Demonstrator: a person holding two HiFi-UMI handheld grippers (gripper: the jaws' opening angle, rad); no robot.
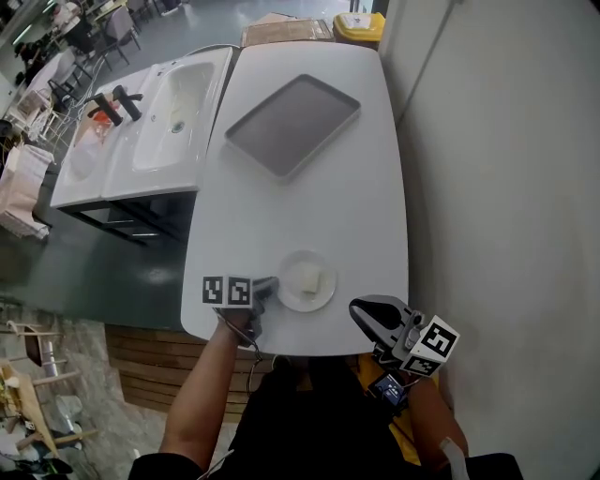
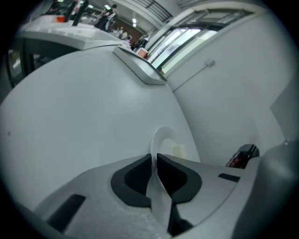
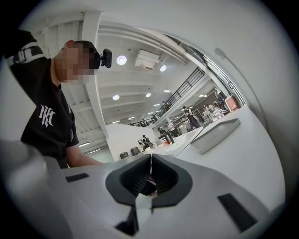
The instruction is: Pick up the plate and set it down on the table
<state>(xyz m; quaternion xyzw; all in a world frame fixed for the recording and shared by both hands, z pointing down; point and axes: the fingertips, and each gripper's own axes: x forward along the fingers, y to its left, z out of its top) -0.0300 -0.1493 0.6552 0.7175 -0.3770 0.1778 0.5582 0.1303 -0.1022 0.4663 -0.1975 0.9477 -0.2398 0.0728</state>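
Plate (image 1: 307, 281) is small, round and white, and it lies on the white bench (image 1: 309, 206) close to the edge nearest the person. A pale yellow block (image 1: 310, 278) sits on top of it. The left hand-held gripper (image 1: 272, 286) reaches in from the left side, and its jaws are nearly together, pinching the rim of the plate between them. The right hand-held gripper (image 1: 361, 314) is just off the front right corner of the bench, near the plate but not touching it. Its jaws are pressed together with nothing between them. Farther up the bench lies a flat grey tray (image 1: 292, 124), well apart from the plate. A white sink (image 1: 173, 103) stands beside the bench on the left, and a yellow bin (image 1: 359, 25) is past the far end.
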